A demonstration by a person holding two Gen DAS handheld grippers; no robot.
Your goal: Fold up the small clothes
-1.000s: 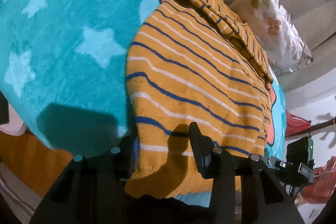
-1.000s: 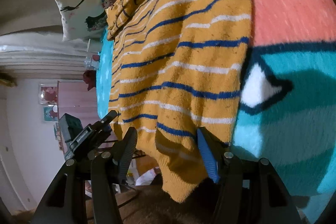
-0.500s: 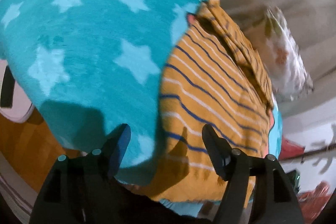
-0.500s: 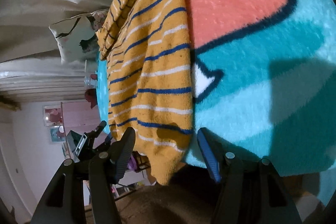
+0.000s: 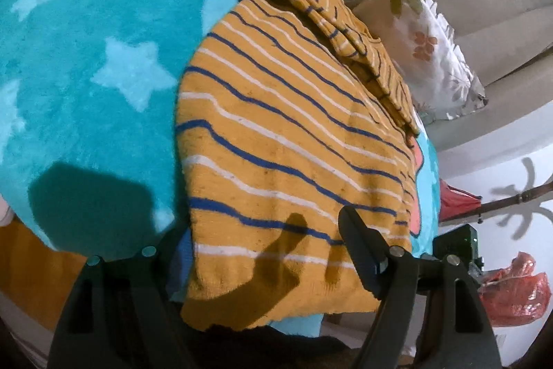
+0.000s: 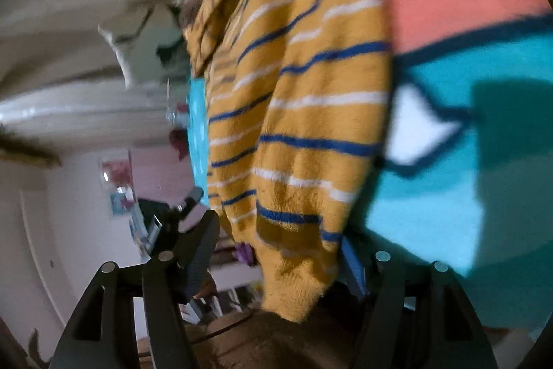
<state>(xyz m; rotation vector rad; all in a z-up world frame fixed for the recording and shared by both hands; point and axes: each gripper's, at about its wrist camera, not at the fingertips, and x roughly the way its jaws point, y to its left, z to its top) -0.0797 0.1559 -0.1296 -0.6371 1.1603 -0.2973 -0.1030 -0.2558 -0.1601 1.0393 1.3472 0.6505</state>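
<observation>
The striped yellow sweater [image 5: 283, 140] lies on the teal star blanket [image 5: 86, 92], its hem overhanging the near edge between both opening grippers — left gripper [image 5: 255, 251] and right gripper [image 6: 280, 251] (neither pinching it) — body running away from them.

Not seeing any readable text, labels, brands or numbers anywhere here; the wall pictures [image 6: 117, 185] beyond the right jaws are showing up too blurry to read.
</observation>
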